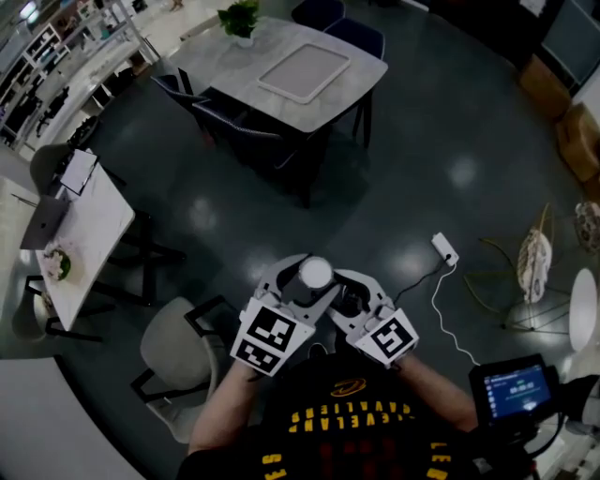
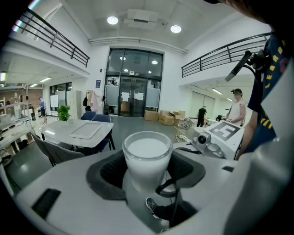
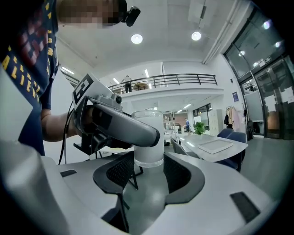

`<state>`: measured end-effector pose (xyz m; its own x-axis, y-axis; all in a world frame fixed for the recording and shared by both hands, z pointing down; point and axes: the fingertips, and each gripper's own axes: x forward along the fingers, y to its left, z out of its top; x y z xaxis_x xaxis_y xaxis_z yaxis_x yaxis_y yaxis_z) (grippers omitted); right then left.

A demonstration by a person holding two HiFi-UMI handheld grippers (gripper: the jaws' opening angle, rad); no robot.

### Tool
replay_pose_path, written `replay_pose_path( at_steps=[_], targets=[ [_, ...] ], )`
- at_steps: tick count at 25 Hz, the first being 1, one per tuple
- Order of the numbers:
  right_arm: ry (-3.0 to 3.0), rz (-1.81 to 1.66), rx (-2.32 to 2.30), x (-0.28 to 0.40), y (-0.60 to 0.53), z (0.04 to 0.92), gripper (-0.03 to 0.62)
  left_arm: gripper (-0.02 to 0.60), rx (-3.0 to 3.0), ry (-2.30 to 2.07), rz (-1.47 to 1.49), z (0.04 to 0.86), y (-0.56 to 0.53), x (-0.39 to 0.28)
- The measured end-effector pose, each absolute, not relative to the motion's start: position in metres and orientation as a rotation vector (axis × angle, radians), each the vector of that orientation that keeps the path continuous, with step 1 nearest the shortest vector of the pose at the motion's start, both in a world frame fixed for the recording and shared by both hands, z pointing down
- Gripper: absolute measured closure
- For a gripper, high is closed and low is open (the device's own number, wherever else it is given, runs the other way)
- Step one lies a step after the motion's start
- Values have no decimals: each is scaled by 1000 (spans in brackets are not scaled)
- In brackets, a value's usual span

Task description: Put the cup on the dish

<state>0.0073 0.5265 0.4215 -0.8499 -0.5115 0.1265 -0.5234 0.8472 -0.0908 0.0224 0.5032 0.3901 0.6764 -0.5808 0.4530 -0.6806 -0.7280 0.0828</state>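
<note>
- Head view: the person stood over a dark floor (image 1: 422, 141) with both claws held out in front, tips close together. The cup (image 1: 315, 274), white from above, was off the ground between the jaws of the left claw (image 1: 302, 284). The right claw (image 1: 352, 292) lay just beside it, tips toward the cup. Well ahead stood a pale surface (image 1: 234, 66) with dark chairs (image 1: 234, 131) round it. It bore a rectangular white dish (image 1: 303, 72) and a potted plant (image 1: 241, 19). The cup was well apart from that dish. A white power strip (image 1: 444, 248) lay on the floor to the right.
- Left gripper view: the cup (image 2: 147, 156) stood upright between the two black pads (image 2: 111, 173). The pads pressed on its sides, so the left claw was holding it with jaws set wide. The right claw's marker cube (image 2: 225, 131) showed close by on the right. The surface and its dish were far off on the left.
- Right gripper view: the right claw's jaws stood wide apart. The cup (image 3: 148, 140) hung in line with the gap at their tips, but no pad could be seen pressing on it. One jaw of the left claw crossed in front of the cup's upper part, with the person's forearm (image 3: 53, 126) behind it. The surface and its dish lay beyond, off to the right.
</note>
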Motion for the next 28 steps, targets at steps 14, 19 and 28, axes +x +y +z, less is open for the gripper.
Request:
replay_pose_path(
  at_steps=[14,19,28],
  targets=[
    [-2949,208,752,73,355,416,405,318,2629,-1092,549,383,330,88],
    [-2953,168,728,96,308,407,405,318,2633,-1123,527,374,284,111],
    [-2954,197,701,111,260,414,405,318,2595,-1133,542,381,234,125]
  ],
)
